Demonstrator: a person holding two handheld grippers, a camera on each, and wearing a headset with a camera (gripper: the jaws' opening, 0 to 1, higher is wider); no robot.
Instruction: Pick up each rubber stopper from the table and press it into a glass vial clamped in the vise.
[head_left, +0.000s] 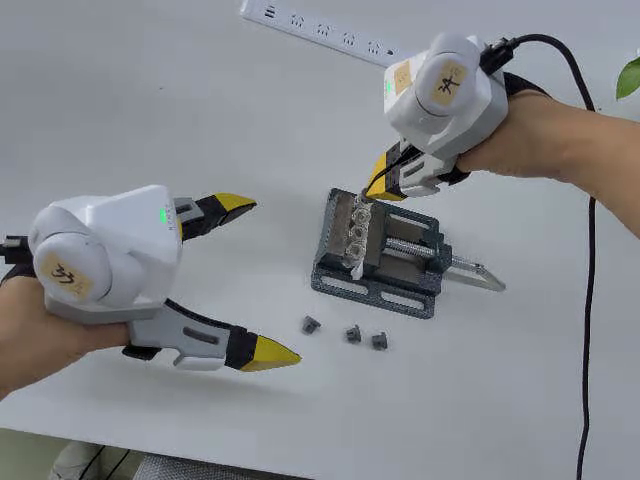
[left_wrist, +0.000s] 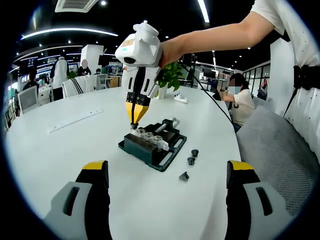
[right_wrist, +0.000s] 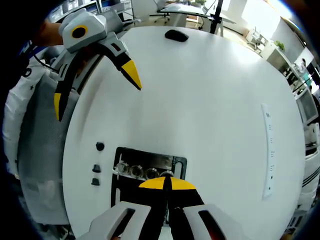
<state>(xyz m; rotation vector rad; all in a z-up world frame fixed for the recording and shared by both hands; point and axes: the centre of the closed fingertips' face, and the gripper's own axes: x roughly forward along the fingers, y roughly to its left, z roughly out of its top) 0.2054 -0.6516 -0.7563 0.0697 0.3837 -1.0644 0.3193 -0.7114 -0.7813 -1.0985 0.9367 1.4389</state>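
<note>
Though closed, right tool (head_left: 371, 192): contents unclear.

The left gripper (head_left: 268, 280) and right gripper (head_left: 372, 190) are finished in white, with black jaws tipped in yellow. The vise (head_left: 345, 285) and rubber stoppers (head_left: 352, 333) are coloured dark grey. The table (head_left: 150, 120) is plain white, the cable (head_left: 590, 300) black.
</note>
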